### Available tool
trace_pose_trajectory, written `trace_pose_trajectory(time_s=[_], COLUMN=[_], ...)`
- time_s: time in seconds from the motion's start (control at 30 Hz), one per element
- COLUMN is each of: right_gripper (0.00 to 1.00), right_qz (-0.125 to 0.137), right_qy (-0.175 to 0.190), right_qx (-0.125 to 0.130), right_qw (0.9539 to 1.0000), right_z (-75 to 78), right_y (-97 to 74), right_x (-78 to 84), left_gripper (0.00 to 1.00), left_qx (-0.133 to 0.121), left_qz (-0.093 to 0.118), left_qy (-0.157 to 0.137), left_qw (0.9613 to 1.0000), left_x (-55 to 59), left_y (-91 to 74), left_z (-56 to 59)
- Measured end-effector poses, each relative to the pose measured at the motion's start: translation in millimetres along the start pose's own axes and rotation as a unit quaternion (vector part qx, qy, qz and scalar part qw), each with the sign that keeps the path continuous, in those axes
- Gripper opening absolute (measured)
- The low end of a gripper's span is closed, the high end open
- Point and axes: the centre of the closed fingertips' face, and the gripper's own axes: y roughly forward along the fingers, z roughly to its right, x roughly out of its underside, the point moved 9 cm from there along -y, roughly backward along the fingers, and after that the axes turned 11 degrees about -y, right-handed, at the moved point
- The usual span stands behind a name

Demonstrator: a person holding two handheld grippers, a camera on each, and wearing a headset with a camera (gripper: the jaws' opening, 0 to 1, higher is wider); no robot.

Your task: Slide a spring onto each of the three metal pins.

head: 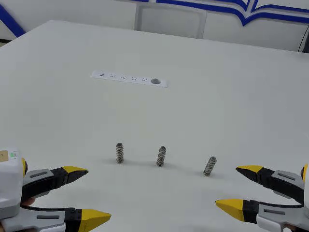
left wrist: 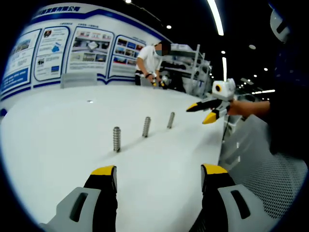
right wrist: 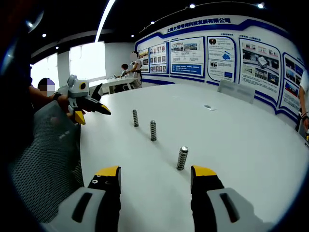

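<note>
While held low, wide open with nothing inside: left gripper (head: pixel 98 193), right gripper (head: pixel 226 186). Just past them, three springs (head: pixel 161 156), each on a pin (head: pixel 213 158), right one leaning. Bare white table (head: pixel 231 96) around. Farther, socket strip (head: pixel 129 78), then chair (head: pixel 169 19).

left hand-held gripper (head: pixel 98 193) and right hand-held gripper (head: pixel 226 186) both gape wide, tips pointing toward each other.

Metal pins (head: pixel 162 148): three, in a row on the table (head: pixel 231 96), nearer than the socket strip (head: pixel 129 78). Springs (head: pixel 119 153): three, one per pin. Socket strip: one. Hand-held grippers: two, namely left hand-held gripper (head: pixel 98 194), right hand-held gripper (head: pixel 226 185).
</note>
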Motion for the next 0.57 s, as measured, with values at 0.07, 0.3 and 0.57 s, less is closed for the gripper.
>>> trace_pose_trajectory(time_s=[0.07,0.3,0.57], right_gripper=[0.6,0.6,0.6], right_qz=[0.0,-0.002,-0.005], right_qy=[0.002,0.011,0.011], right_qx=[0.0,0.003,0.006], right_qw=[1.0,0.9999,0.9999], right_z=[0.2,0.0,1.0], right_y=[-0.1,0.1,0.9], right_x=[0.8,2.4,1.2], left_gripper=[0.72,0.72,0.72], left_qx=[0.0,0.002,0.005], left_qz=[-0.001,-0.003,-0.006], left_qy=[0.0,-0.002,0.0], left_qw=[1.0,1.0,1.0], left_x=[0.2,0.7,0.6], left_y=[0.2,0.8,1.3], left_z=[-0.2,-0.8,-0.2])
